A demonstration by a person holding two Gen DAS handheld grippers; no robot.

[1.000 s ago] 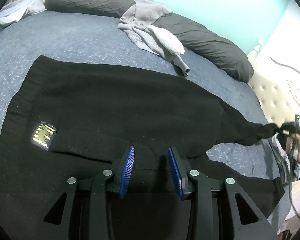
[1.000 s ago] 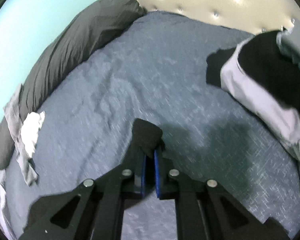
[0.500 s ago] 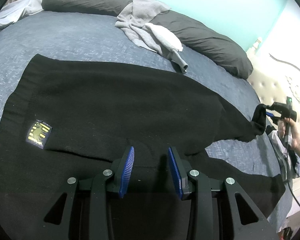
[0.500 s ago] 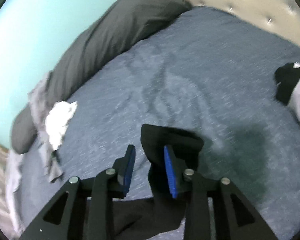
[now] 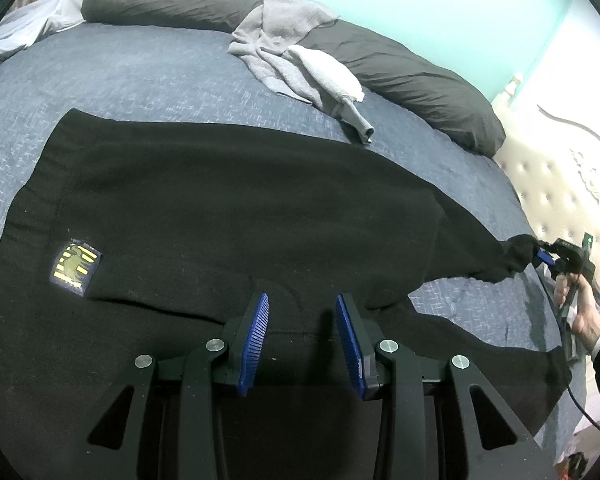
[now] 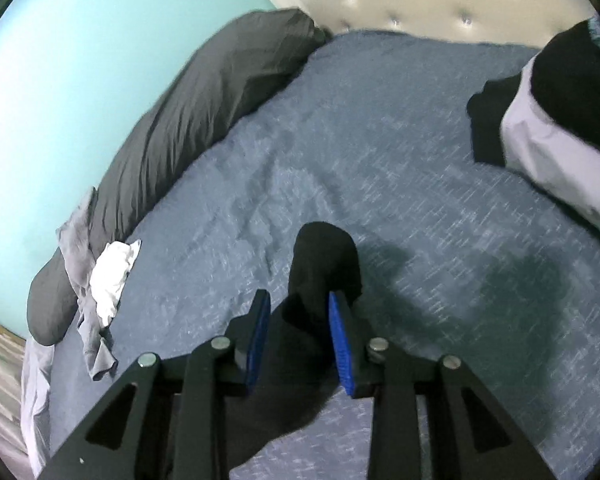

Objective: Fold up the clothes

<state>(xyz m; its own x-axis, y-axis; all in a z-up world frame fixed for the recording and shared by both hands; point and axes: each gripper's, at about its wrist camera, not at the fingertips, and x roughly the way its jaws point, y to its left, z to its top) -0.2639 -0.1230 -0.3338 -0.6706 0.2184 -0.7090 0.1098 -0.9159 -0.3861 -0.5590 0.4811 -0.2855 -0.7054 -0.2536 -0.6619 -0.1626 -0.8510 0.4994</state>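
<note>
The bed (image 5: 148, 76) with its blue-grey cover carries black trousers (image 5: 228, 208) spread flat across it, waistband at the left with a yellow patch (image 5: 75, 267), one leg reaching toward the tufted headboard (image 5: 548, 196). Against the picture half a second ago, the trousers body lies unchanged, but the leg cuff (image 6: 324, 260) has swung back in line ahead of the right gripper (image 6: 300, 316), whose jaws have spread wider. They now stand well apart: the cuff lies against the right blue pad and clear of the left, so it is draped there, not pinched. The left gripper (image 5: 302, 320) hovers low over the crotch seam as before, jaws wide apart, gripping nothing. A long dark pillow (image 5: 404, 80) lines the far edge, with a grey garment (image 5: 284, 40) and a white cloth (image 5: 332, 76) heaped on it.
</note>
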